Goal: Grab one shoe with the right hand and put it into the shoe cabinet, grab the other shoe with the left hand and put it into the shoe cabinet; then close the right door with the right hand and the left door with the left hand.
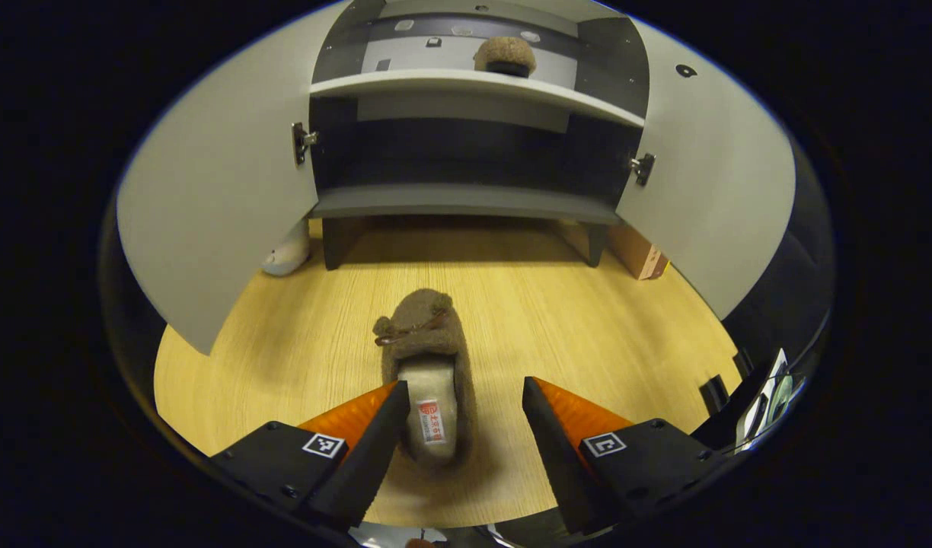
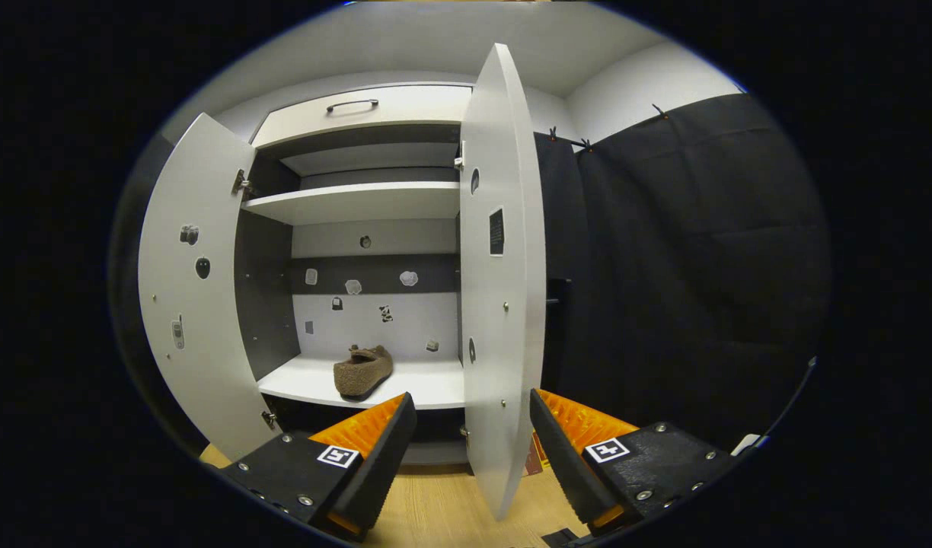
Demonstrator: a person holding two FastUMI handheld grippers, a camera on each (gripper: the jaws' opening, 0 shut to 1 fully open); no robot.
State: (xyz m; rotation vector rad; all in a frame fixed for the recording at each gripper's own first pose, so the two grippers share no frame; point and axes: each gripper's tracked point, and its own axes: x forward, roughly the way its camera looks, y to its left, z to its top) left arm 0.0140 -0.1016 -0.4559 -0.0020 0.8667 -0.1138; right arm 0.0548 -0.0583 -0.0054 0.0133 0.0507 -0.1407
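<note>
My left gripper (image 1: 462, 426) hung low over the wooden floor (image 1: 283, 358) with its jaws spread wide, pinching nothing. The second shoe (image 1: 428, 365) lay on the floor between them, heel toward me and toe pointing at the shoe cabinet (image 1: 466, 202); the left jaw sat just beside its heel, and I could not tell whether it touched. It was a brown slipper of fuzzy, fleece-like fabric with a small bow across the top and a pale insole carrying a label. I judged it light and soft, likely to squash and sag under pressure but not to slip, since the nap gives good grip. The best hold seemed across the heel sides, where the sole stiffens the upper.

My right gripper (image 2: 470, 449) was raised before the cabinet, its jaws also spread and empty, with the edge of the open right door (image 2: 504, 289) standing between them farther off. The first shoe (image 2: 363, 371), the same fuzzy brown, rested on a white shelf (image 2: 428, 384) inside. The left door (image 2: 199, 304) stood open too. Doors and shelves were flat, smooth and hard-looking panels, with small stickers on the inner faces and back wall.
</note>
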